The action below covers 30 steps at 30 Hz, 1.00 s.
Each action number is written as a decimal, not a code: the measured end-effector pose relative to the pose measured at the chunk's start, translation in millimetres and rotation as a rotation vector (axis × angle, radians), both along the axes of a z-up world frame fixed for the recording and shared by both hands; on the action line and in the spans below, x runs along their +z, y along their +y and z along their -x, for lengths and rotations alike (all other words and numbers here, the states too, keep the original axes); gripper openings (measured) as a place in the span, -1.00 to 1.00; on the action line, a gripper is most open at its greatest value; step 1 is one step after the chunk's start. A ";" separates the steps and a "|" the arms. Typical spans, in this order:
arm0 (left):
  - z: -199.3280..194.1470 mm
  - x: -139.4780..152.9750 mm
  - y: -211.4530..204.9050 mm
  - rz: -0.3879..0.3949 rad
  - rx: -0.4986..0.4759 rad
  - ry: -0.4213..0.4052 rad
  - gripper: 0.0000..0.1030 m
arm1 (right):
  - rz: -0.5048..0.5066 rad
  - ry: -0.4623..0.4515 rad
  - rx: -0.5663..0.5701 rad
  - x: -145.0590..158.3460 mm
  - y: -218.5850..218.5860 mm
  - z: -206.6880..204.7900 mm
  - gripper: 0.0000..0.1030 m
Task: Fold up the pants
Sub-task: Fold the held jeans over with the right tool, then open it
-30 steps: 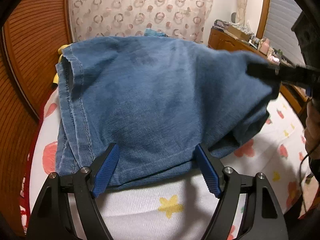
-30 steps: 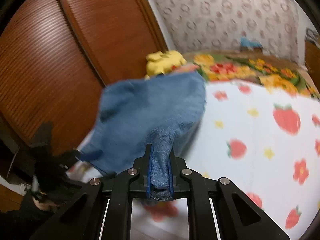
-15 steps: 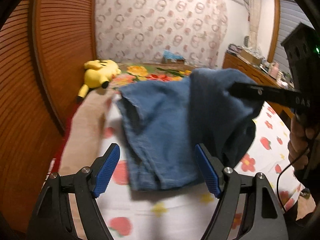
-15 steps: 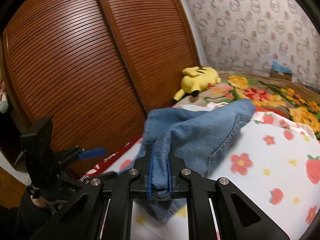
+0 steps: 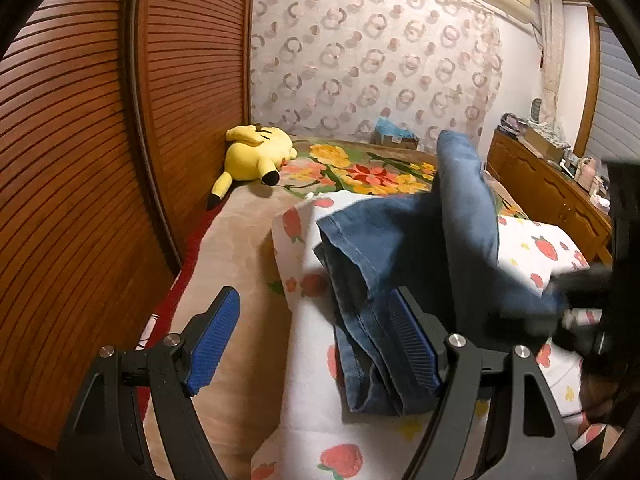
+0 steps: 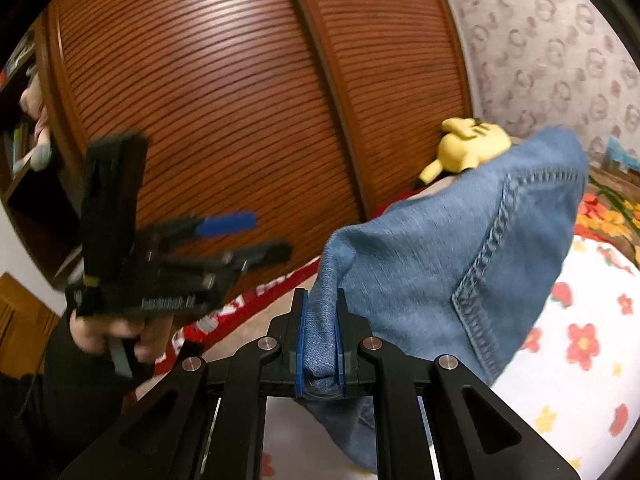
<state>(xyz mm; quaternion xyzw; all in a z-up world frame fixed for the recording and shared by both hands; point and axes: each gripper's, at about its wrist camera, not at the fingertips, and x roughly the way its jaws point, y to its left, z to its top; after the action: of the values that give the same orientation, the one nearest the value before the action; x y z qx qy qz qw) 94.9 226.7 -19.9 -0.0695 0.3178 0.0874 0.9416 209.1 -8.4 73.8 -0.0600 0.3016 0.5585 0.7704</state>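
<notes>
The blue denim pants (image 5: pixel 404 264) lie partly folded on the white strawberry-print sheet (image 5: pixel 304 364), with one part lifted up to the right. My left gripper (image 5: pixel 312 344) is open and empty, its right pad beside the pants' lower edge. My right gripper (image 6: pixel 319 344) is shut on a fold of the pants (image 6: pixel 440 252) and holds it above the bed. The right gripper (image 5: pixel 576 300) shows blurred at the right of the left wrist view. The left gripper (image 6: pixel 240 236) shows open at the left of the right wrist view.
A yellow plush toy (image 5: pixel 256 156) lies at the bed's far left beside the slatted wooden wardrobe doors (image 5: pixel 80 160). A floral blanket (image 5: pixel 368 172) covers the bed's far end. A wooden dresser (image 5: pixel 556 196) with clutter stands at the right. A beige blanket (image 5: pixel 236 260) lies along the left.
My left gripper has pulled back and to the left, off the pants. My right gripper has lifted its held fold higher and swung it across.
</notes>
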 end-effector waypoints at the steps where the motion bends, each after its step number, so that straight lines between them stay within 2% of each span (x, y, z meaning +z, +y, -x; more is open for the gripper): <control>1: 0.0 0.7 1.3 0.000 0.001 -0.003 0.52 | 0.010 0.006 0.014 -3.7 2.4 1.0 -0.78; 10: -14.1 13.7 8.5 -0.006 -0.013 -0.024 0.52 | 0.116 0.084 0.102 -50.5 16.5 6.7 -0.78; 15: -28.0 10.8 3.3 -0.004 -0.054 -0.010 0.52 | 0.159 0.089 0.110 -65.1 22.5 5.2 -0.78; 18: -43.2 4.6 -1.2 0.008 -0.111 -0.010 0.52 | 0.157 0.081 0.093 -63.1 25.7 5.1 -0.76; 22: -67.2 -13.3 -10.5 0.002 -0.166 0.044 0.52 | 0.158 0.057 0.062 -58.6 28.8 14.6 -0.66; 24: -78.7 -29.6 -13.0 -0.021 -0.165 0.102 0.52 | 0.160 0.057 0.044 -54.6 22.6 17.8 -0.53; 26: -83.9 -42.7 -12.9 -0.042 -0.150 0.152 0.52 | 0.153 0.050 0.021 -47.8 11.4 22.7 -0.50; 29: -85.5 -55.3 -11.2 -0.048 -0.148 0.185 0.52 | 0.136 0.025 -0.004 -38.3 -8.5 25.7 -0.29; 30: -84.9 -58.0 -10.2 -0.044 -0.146 0.191 0.52 | 0.129 0.012 -0.013 -34.5 -14.9 26.5 -0.27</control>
<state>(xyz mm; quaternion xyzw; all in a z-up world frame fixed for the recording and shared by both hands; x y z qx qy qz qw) 179.8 216.5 -78.0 -0.0167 0.4084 0.0317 0.9121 182.5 -23.2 39.3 -0.1041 0.3418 0.5332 0.7668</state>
